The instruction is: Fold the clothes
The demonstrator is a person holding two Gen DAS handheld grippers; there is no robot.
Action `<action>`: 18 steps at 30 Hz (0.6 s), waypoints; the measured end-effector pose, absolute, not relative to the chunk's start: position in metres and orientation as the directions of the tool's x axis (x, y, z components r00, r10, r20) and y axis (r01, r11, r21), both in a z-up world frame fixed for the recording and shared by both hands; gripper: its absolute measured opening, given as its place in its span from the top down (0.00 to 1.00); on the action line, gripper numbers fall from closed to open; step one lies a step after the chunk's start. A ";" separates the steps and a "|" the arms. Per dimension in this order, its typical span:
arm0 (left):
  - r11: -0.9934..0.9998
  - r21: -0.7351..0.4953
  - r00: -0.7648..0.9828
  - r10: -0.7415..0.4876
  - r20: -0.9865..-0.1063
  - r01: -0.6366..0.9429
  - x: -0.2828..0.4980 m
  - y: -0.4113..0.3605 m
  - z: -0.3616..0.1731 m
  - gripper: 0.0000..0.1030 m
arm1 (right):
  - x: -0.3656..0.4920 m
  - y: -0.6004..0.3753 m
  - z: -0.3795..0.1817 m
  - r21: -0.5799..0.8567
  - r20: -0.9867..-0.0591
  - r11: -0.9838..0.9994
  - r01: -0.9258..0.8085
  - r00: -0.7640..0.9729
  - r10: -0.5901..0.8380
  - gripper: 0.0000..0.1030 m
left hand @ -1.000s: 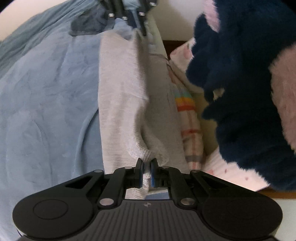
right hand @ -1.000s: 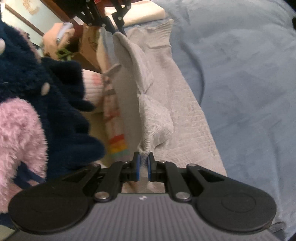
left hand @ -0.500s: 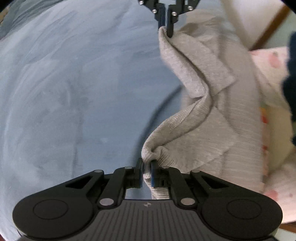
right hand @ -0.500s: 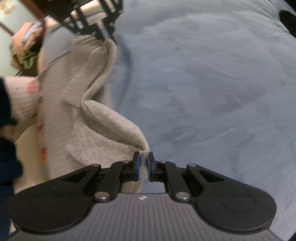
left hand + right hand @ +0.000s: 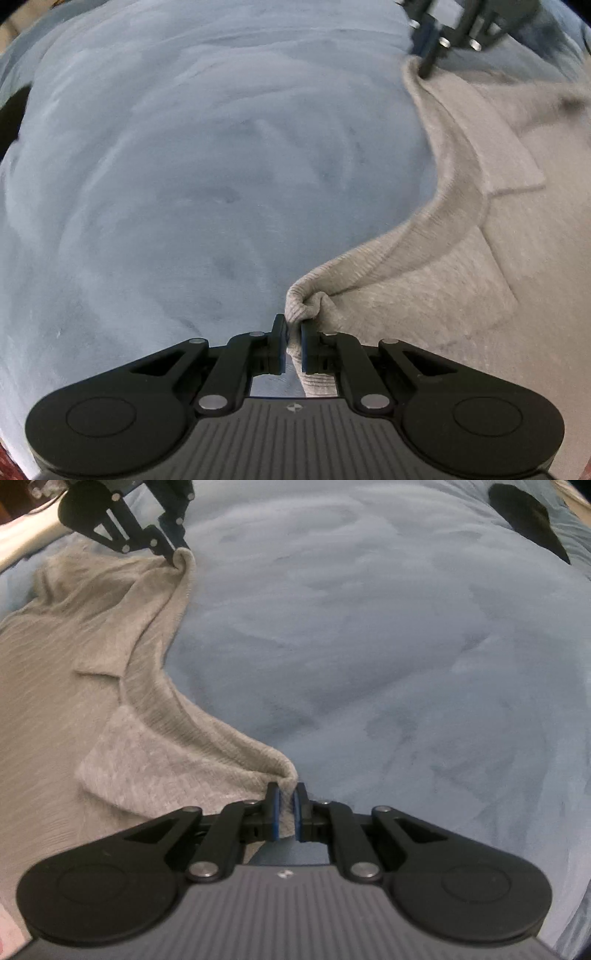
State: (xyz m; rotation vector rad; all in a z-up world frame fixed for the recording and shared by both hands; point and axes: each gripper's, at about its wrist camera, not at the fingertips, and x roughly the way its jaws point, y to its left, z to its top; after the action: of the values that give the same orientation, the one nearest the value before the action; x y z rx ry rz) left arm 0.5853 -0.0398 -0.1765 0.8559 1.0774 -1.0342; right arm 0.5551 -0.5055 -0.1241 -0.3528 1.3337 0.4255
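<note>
Left gripper [image 5: 293, 345] and right gripper [image 5: 285, 818] each pinch one edge of the soft, limp grey top [image 5: 480, 277] on the blue bed [image 5: 184, 184], corners being its best holds.

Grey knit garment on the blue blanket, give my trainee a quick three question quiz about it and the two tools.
1. True or false: the left tool is shut on the grey knit garment.
2. What lies under the garment? A) wooden table B) blue blanket C) tiled floor
3. Fill in: the right tool pinches the garment's ____.

Key: 1 true; 2 B; 3 edge. In the right wrist view the garment sags between the two tools along one edge and lies on the blanket.
</note>
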 end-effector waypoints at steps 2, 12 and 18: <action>0.304 0.058 0.136 -0.242 -0.961 0.951 0.593 -0.038 -0.178 0.93 | 0.562 -0.508 -0.122 -0.013 -0.978 0.871 -0.491 0.187 0.091 0.93; 0.321 0.057 0.145 -0.258 -0.955 0.945 0.604 -0.034 -0.182 0.93 | 0.569 -0.516 -0.106 -0.103 -0.968 0.887 -0.451 0.250 0.015 1.00; 0.384 0.049 0.159 -0.259 -0.953 0.922 0.600 -0.022 -0.182 0.81 | 0.534 -0.550 -0.081 0.071 -0.954 0.959 -0.275 0.263 0.146 0.90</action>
State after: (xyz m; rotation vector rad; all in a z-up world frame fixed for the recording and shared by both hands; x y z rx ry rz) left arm 0.5999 -0.0223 -0.1817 0.7741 1.0802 -0.9775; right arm 0.5335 -0.5495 -0.0811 -0.1170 1.2740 0.2852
